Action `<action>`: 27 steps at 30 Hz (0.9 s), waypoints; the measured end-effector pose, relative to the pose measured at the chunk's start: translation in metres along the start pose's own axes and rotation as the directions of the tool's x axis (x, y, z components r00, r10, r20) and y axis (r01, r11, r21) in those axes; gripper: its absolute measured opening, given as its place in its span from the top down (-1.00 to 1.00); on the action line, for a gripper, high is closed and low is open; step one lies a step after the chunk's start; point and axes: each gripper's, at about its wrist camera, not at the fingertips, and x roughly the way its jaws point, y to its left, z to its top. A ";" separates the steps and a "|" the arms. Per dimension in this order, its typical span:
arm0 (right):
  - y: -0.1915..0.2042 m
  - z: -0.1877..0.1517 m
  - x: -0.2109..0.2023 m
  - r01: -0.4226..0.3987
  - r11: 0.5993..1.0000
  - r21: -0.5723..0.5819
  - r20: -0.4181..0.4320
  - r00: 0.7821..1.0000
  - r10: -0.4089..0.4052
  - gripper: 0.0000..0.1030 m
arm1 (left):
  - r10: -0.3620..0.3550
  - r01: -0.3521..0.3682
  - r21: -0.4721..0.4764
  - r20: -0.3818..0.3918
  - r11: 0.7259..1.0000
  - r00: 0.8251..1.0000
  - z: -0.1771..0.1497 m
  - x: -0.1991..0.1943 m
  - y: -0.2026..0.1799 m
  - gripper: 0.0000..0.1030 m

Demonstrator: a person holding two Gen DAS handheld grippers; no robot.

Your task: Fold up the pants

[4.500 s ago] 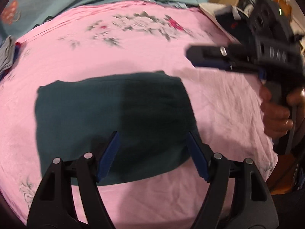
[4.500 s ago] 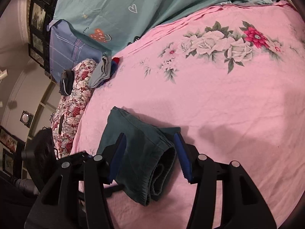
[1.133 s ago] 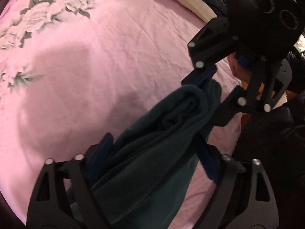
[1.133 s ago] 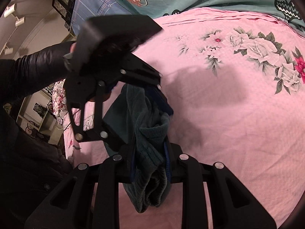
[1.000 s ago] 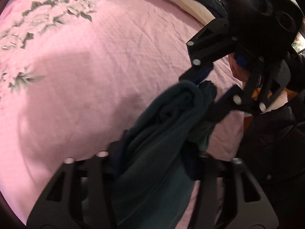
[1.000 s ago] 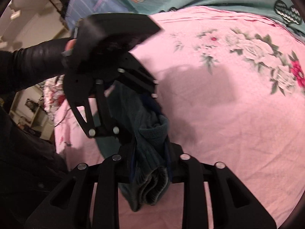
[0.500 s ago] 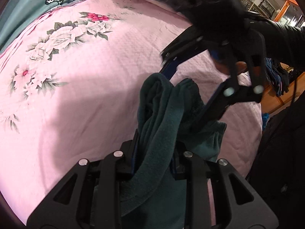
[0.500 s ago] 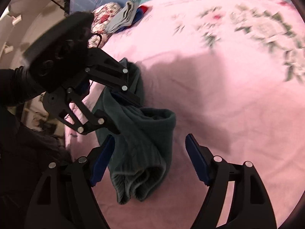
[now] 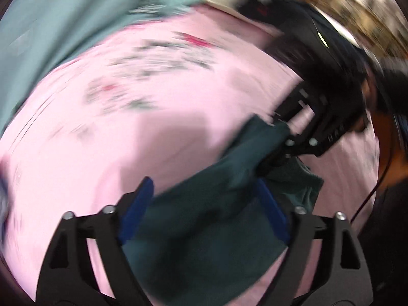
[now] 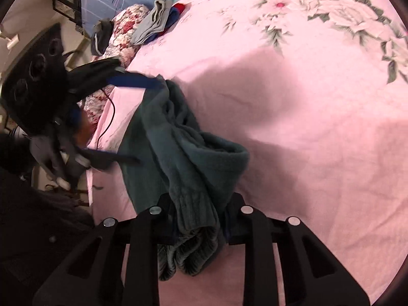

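The dark green pants (image 10: 178, 148) lie bunched in a thick fold on the pink floral bedsheet (image 10: 306, 102). My right gripper (image 10: 199, 216) is shut on the ribbed end of the pants near the bed's edge. In the left wrist view, my left gripper (image 9: 204, 204) is open, its blue pads on either side of the pants (image 9: 204, 216) without clamping them. The right gripper (image 9: 306, 132) shows there at the pants' far end. The left gripper also shows in the right wrist view (image 10: 135, 117), open at the far end of the bundle. The left wrist view is motion-blurred.
A teal quilt (image 9: 63, 25) lies along the far side of the bed. A grey and blue pile of clothes (image 10: 158, 20) sits at the bed's far corner beside a floral pillow (image 10: 122, 35). The bed's edge (image 10: 102, 132) runs close to both grippers.
My left gripper has opened and let go of the pants. My right gripper, open half a second ago, has shut on the pants' ribbed end. The left view swung fast.
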 end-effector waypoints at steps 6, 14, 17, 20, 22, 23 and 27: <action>0.018 -0.006 0.004 0.100 0.995 -0.030 0.038 0.994 -0.099 0.51 | 0.067 -0.089 -0.357 -0.073 0.930 0.995 -0.092 -0.034 0.046 -0.68; 0.020 -0.005 0.009 0.135 0.991 -0.014 0.031 0.990 -0.134 0.51 | 0.006 -0.082 -0.547 -0.140 0.833 0.990 -0.141 -0.014 0.042 -0.67; 0.021 -0.007 0.009 0.138 0.990 -0.002 0.033 0.990 -0.138 0.51 | -0.042 -0.024 -0.591 -0.098 0.806 0.994 -0.139 -0.010 0.039 -0.65; 0.020 -0.007 0.010 0.138 0.990 0.011 0.039 0.990 -0.138 0.51 | -0.066 0.004 -0.628 -0.076 0.778 0.995 -0.138 -0.006 0.033 -0.65; 0.020 -0.008 0.010 0.139 0.990 0.015 0.041 0.989 -0.140 0.51 | -0.037 -0.027 -0.617 -0.091 0.786 0.995 -0.135 -0.004 0.027 -0.65; 0.019 -0.008 0.011 0.140 0.990 0.015 0.041 0.989 -0.141 0.51 | -0.030 -0.036 -0.618 -0.096 0.786 0.995 -0.133 -0.002 0.026 -0.65; 0.014 -0.009 0.011 0.136 0.990 0.021 0.033 0.990 -0.137 0.51 | -0.003 -0.078 -0.618 -0.129 0.783 0.992 -0.129 -0.001 0.022 -0.66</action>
